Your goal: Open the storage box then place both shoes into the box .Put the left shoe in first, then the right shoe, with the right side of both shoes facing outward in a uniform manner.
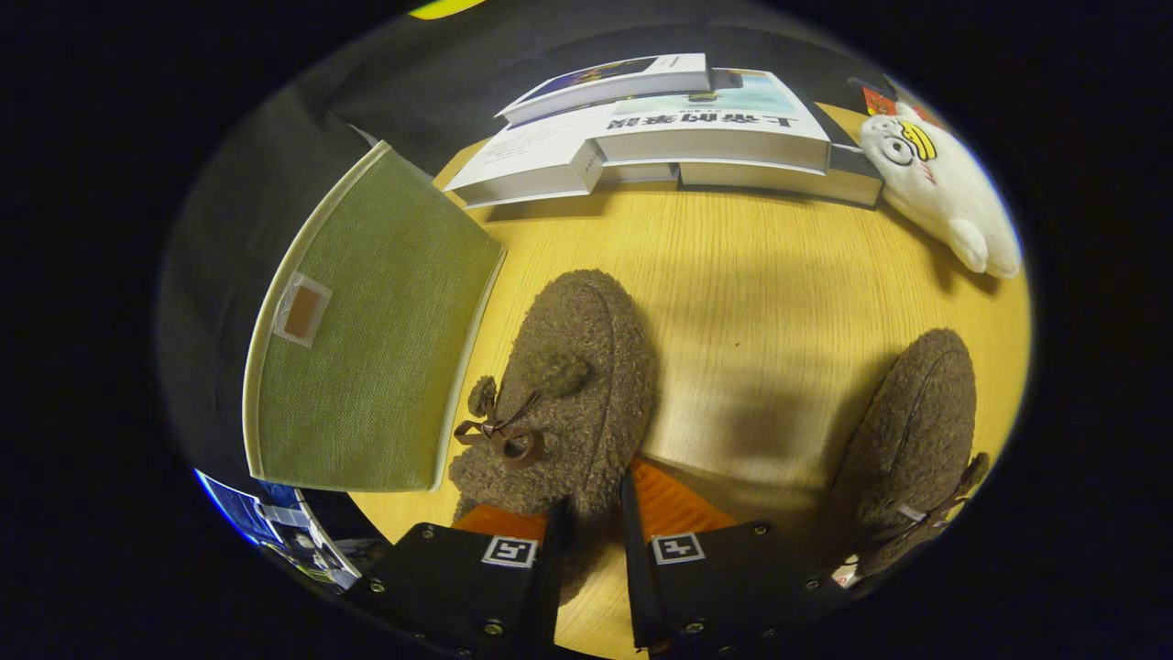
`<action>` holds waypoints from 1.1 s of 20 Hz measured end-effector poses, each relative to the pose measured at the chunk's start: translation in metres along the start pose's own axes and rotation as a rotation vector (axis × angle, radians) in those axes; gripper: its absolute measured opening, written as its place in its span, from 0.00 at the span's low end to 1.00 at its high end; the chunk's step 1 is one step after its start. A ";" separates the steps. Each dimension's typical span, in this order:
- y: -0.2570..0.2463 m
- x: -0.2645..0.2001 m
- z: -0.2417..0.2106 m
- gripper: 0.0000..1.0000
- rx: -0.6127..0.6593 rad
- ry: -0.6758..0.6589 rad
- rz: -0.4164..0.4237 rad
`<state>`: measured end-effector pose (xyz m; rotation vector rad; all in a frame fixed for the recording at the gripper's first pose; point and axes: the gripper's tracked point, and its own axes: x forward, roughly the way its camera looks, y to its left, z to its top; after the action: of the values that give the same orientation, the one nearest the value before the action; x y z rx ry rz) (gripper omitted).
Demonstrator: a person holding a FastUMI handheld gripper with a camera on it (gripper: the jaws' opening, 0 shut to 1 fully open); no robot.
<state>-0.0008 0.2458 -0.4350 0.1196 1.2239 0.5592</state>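
Gripper (591, 522) fingers nearly closed, pinching the heel edge of a fuzzy brown shoe (568, 385) on the wooden table (770, 275), green storage box (367, 330) just left of that shoe, second shoe (912, 431) well right of it, stacked books (678, 128) and white plush toy (944, 183) beyond it

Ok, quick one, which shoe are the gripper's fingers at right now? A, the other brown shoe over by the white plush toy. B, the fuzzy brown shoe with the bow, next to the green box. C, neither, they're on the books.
B: the gripper has its fingers closed in on the heel end of the bow shoe, beside the green storage box; the other shoe lies apart to the side, untouched.
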 end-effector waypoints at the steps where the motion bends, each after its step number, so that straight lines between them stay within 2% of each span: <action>1: -0.002 -0.002 0.001 0.13 0.029 0.004 -0.020; 2: -0.004 0.001 0.000 0.02 0.025 0.013 -0.030; 14: 0.034 -0.109 0.063 0.01 0.087 -0.122 -0.060; 17: 0.058 -0.132 0.086 0.02 0.079 -0.171 -0.059; 22: 0.117 -0.144 0.116 0.02 0.052 -0.195 -0.005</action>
<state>0.0327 0.3034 -0.2261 0.2100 1.0489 0.4997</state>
